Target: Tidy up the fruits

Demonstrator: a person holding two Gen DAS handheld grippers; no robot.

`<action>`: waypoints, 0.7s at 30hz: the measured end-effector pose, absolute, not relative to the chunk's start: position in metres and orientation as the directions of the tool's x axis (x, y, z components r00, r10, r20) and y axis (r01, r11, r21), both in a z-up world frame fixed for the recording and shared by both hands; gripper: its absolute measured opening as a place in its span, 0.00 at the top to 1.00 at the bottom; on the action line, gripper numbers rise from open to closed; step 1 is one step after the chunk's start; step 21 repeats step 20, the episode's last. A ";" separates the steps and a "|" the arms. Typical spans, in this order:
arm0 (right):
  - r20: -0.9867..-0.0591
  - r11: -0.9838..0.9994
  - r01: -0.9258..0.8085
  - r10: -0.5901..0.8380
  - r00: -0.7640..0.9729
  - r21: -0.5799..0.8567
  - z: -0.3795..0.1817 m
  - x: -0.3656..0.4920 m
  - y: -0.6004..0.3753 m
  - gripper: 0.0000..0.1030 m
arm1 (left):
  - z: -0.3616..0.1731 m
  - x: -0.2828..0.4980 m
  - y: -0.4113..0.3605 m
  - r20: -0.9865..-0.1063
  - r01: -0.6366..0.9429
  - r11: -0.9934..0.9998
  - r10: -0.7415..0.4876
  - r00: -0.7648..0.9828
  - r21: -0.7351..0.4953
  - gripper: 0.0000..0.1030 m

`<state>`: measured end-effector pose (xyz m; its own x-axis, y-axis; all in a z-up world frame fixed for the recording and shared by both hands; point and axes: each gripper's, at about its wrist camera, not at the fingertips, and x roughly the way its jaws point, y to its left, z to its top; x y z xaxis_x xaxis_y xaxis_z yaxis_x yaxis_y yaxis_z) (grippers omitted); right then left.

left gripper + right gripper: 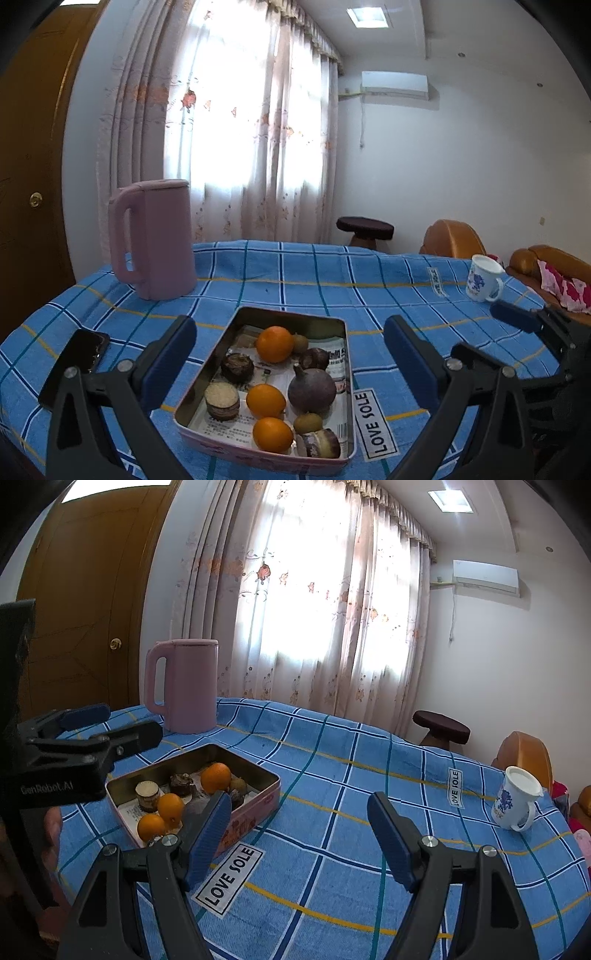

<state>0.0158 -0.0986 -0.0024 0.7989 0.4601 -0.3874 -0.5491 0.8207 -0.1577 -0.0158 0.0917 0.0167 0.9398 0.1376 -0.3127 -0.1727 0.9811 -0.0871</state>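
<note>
A metal tin lined with newspaper sits on the blue checked tablecloth. It holds three oranges, a purple round fruit, small green kiwis, dark chestnut-like pieces and a cut round piece. My left gripper is open and empty, its fingers on either side of the tin, above it. My right gripper is open and empty over the cloth, right of the tin. The left gripper also shows in the right wrist view.
A pink kettle stands at the back left. A black phone lies at the left edge. A white floral mug stands at the right, also in the right wrist view. A stool and orange chairs stand beyond the table.
</note>
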 end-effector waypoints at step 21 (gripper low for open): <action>-0.427 0.803 -0.561 0.443 0.789 -0.203 -0.018 0.013 -0.093 0.25 | 0.017 -0.016 0.095 -0.297 -0.246 0.969 0.235 0.925 -0.001 0.00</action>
